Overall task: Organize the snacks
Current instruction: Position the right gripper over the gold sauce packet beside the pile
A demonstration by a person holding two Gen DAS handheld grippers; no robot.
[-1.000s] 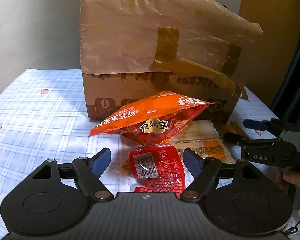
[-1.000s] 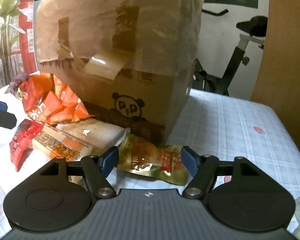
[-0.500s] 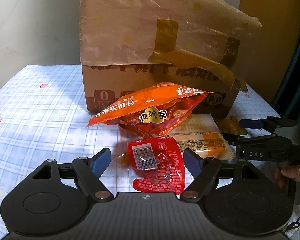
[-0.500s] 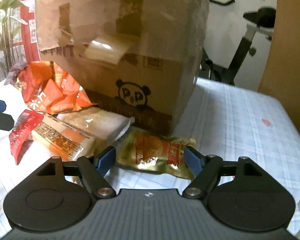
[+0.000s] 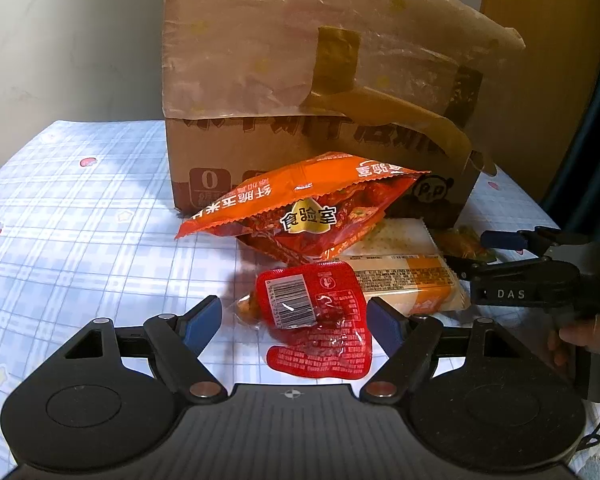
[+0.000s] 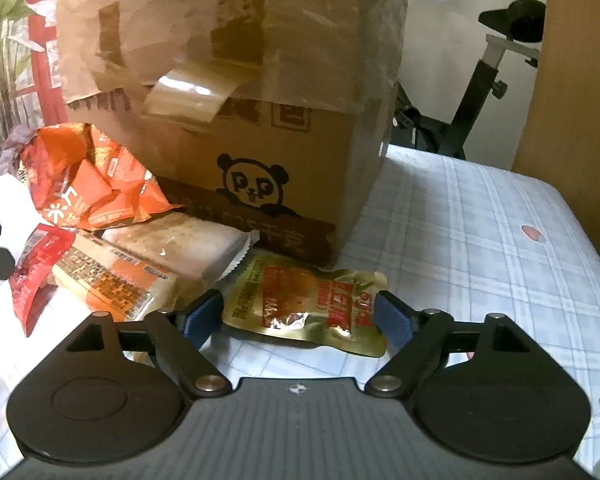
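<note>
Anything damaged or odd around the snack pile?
The cardboard box looks rough: brown tape has peeled loose and droops over its front, under crumpled plastic wrap. The orange snack bag leans crooked on the cracker pack, not flat.

Reads "食验室" on the orange snack bag (image 5: 300,216), "P&P" panda logo on the cardboard box (image 6: 256,188), "DAS" on the right gripper (image 5: 500,256).

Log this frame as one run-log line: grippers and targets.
left gripper: open, around red packet | right gripper: jaws just opened wider, around gold pouch | cardboard box: behind snacks
</note>
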